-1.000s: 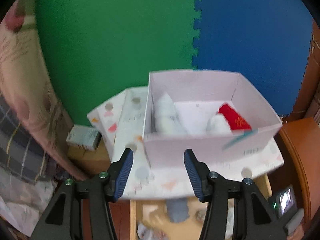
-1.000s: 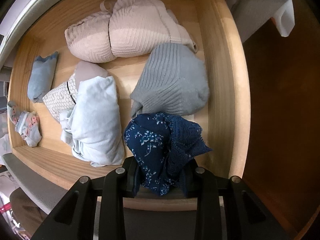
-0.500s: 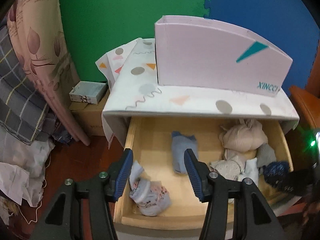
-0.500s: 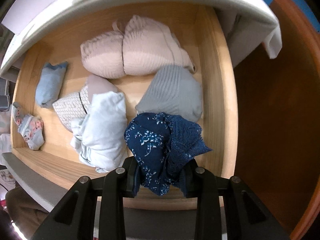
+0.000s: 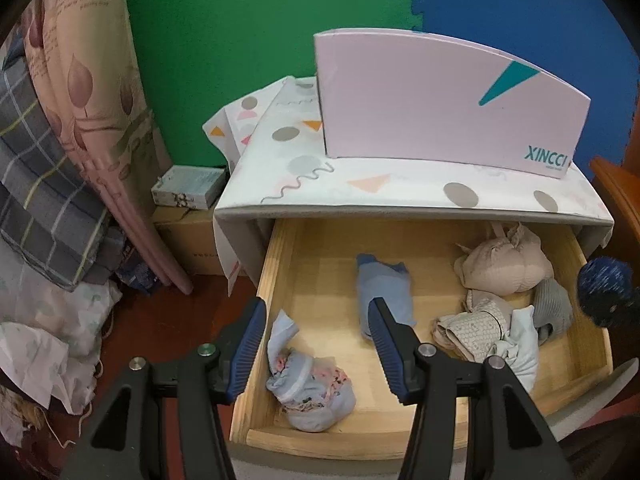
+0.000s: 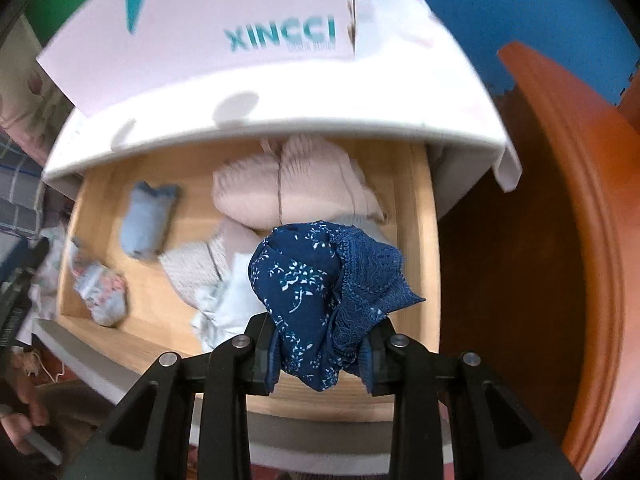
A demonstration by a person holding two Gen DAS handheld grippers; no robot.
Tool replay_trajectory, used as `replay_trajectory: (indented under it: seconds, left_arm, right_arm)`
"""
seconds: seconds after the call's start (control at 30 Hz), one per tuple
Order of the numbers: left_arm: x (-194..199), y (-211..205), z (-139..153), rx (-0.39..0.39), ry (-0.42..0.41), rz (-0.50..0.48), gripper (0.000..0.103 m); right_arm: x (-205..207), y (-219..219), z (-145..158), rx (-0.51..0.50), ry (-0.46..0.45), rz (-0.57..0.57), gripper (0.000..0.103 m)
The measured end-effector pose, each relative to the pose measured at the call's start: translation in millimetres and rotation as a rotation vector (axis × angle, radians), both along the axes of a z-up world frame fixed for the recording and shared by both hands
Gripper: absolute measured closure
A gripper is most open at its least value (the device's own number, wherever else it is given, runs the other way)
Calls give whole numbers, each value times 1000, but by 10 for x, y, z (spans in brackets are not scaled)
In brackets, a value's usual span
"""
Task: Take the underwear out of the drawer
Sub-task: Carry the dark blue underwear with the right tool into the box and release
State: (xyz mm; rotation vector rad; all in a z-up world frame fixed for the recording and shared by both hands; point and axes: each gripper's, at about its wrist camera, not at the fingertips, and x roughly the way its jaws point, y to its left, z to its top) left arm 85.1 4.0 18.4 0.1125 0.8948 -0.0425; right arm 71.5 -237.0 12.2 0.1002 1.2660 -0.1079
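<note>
The wooden drawer (image 5: pixel 276 276) (image 6: pixel 416 208) stands pulled open under a white cabinet top. My right gripper (image 6: pixel 320 354) is shut on navy floral lace underwear (image 6: pixel 320 280), held above the drawer's right front part; the bundle shows at the right edge in the left wrist view (image 5: pixel 604 292). My left gripper (image 5: pixel 316 344) is open and empty, above the drawer's left front. In the drawer lie a beige bra (image 5: pixel 500 268), a blue folded piece (image 5: pixel 382 288), a floral piece (image 5: pixel 308 384), a patterned piece (image 5: pixel 472 328), a light blue piece (image 5: pixel 520 344) and a grey piece (image 5: pixel 554 308).
A pink XINCCI box (image 5: pixel 440 108) stands on the cabinet top (image 5: pixel 320 188). Bedding and curtains (image 5: pixel 60 160) pile at the left, with a small box (image 5: pixel 188 192) on a carton. Orange wooden furniture (image 6: pixel 560 240) is at the right. Green and blue foam mats back the wall.
My right gripper has lifted the navy underwear up and back, out of the drawer. My left gripper's view swung down from the box top to the open drawer and moved closer.
</note>
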Motion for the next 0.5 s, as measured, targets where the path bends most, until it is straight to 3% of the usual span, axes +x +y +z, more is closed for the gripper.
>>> replay_trajectory:
  seconds: [0.3,0.5]
  left_arm:
    - [-6,12,-4,-10,0,-2,49]
    - [-11,20,1,-14,-5,-2,49]
  right_arm:
    - [23,-96,929,-19,-157,30,75]
    - [120,-21,1389,-27,-247,56,75]
